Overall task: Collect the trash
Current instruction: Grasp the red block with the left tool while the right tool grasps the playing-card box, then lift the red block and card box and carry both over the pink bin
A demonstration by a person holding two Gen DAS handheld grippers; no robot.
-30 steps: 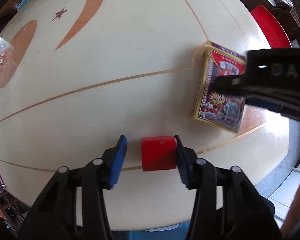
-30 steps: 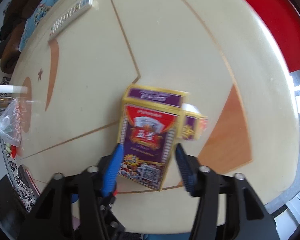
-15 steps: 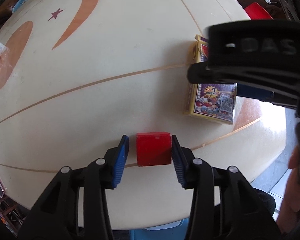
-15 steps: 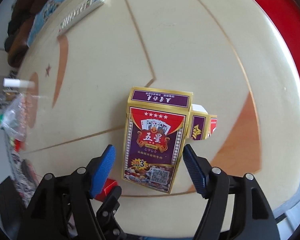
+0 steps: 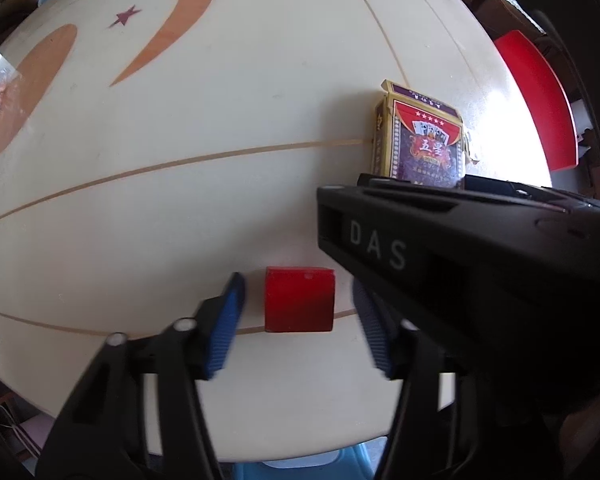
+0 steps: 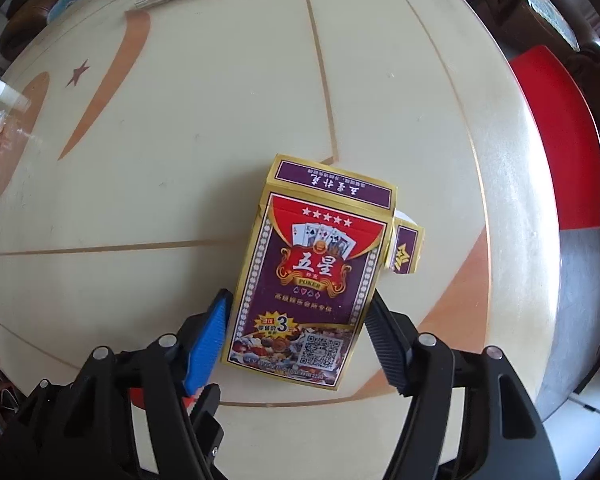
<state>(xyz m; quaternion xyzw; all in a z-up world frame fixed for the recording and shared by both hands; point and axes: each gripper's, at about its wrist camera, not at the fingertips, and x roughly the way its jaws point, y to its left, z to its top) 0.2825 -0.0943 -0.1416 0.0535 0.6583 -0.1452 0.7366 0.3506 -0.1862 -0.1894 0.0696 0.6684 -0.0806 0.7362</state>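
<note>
My inventory: cream table. Poker card box, flat at centre, its near end between my right gripper jaws, spread wide, gripping nothing. Red block at 6 o'clock, between my left gripper jaws, parted, not touching.

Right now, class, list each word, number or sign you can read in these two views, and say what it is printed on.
"DAS": raised letters on the black right gripper body, seen from the left wrist view.
"五星": purple and gold playing-card box, on its face.
"POKER": same box, gold banner below.
"3": same box, yellow starburst.
Five stars and a QR code: same box.
Remaining small Chinese lines on the box: too small to read.
</note>
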